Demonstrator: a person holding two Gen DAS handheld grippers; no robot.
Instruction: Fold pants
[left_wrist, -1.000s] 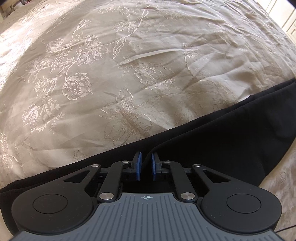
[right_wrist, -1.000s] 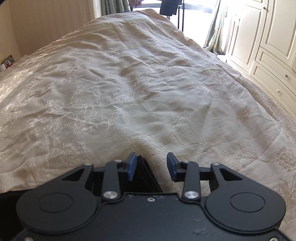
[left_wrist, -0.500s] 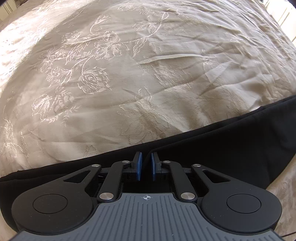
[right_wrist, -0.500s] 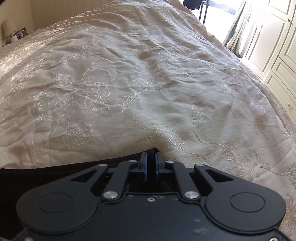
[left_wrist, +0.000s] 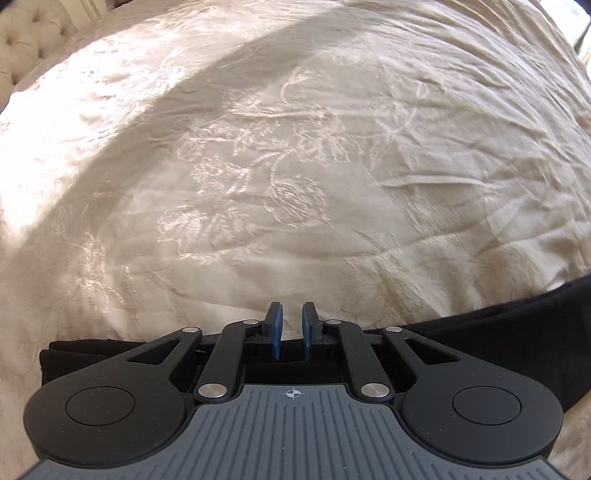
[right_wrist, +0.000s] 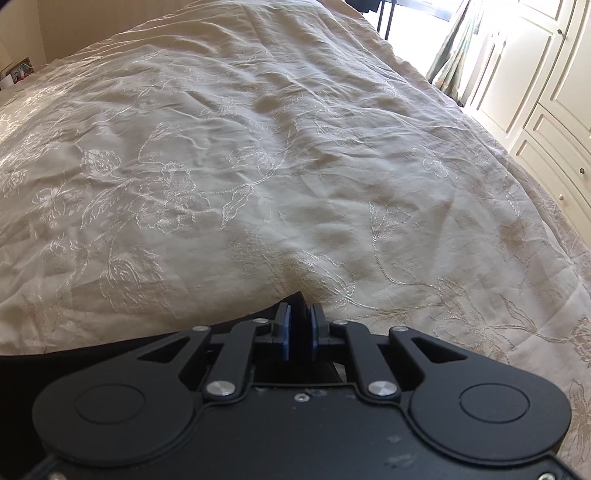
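Observation:
The black pants (left_wrist: 498, 332) lie on a beige embroidered bedspread (left_wrist: 295, 166). In the left wrist view they run from the lower left, under the gripper, to the right edge. My left gripper (left_wrist: 292, 321) is nearly closed on the pants' edge, and the cloth between the blue pads (left_wrist: 275, 328) is mostly hidden. In the right wrist view the pants (right_wrist: 92, 354) stretch off to the left. My right gripper (right_wrist: 300, 321) is shut on a corner of the pants, which pokes up between the pads.
The bedspread (right_wrist: 258, 147) fills both views ahead. White cupboards with drawers (right_wrist: 554, 110) stand along the right side. A tufted headboard (left_wrist: 33, 37) shows at the far left. A curtain (right_wrist: 454, 48) and a dark stand are beyond the bed's far end.
My right gripper closed from open onto the pants' corner. Both grippers moved forward over the bed carrying the pants' edge, so less black cloth shows in the left view.

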